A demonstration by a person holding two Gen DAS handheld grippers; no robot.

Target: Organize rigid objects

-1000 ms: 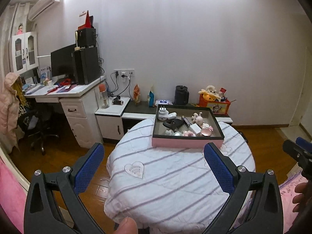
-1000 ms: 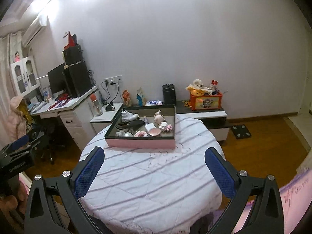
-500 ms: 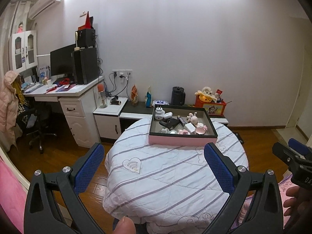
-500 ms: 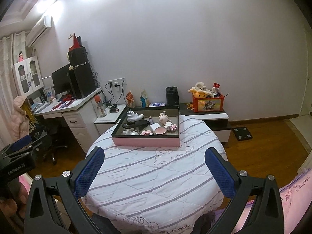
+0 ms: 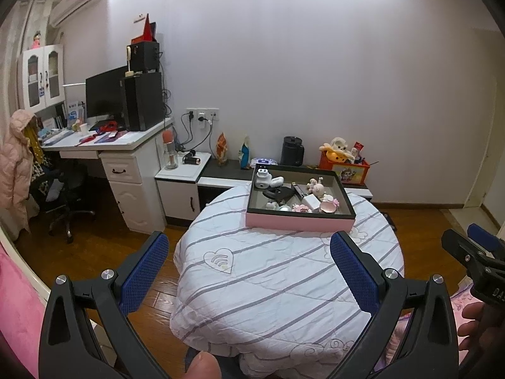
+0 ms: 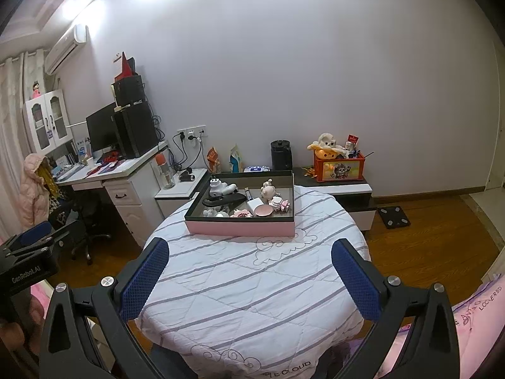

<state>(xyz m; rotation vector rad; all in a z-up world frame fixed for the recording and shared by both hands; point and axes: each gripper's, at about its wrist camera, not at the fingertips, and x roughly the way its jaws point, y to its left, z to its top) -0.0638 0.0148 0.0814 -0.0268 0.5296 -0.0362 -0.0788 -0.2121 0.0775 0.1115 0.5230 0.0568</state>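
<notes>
A pink-sided tray (image 5: 300,222) with a dark rim sits at the far side of a round table (image 5: 284,284) with a striped white cloth. It holds several small items: a white toy camera (image 5: 263,179), a black object (image 5: 279,193), a pink figurine (image 5: 317,187) and a pink dish (image 5: 328,207). The tray also shows in the right wrist view (image 6: 241,227). My left gripper (image 5: 249,262) is open and empty, well short of the tray. My right gripper (image 6: 249,265) is open and empty, also back from the table.
A white desk (image 5: 126,154) with a monitor and black tower stands left. A low cabinet (image 5: 227,173) behind the table carries a black kettle (image 5: 292,151) and an orange toy box (image 5: 345,170). An office chair (image 5: 68,195) is at far left. A scale (image 6: 394,216) lies on the wooden floor.
Both grippers have pulled back from the table, so the tray looks smaller and farther away. Both stay open and empty.
</notes>
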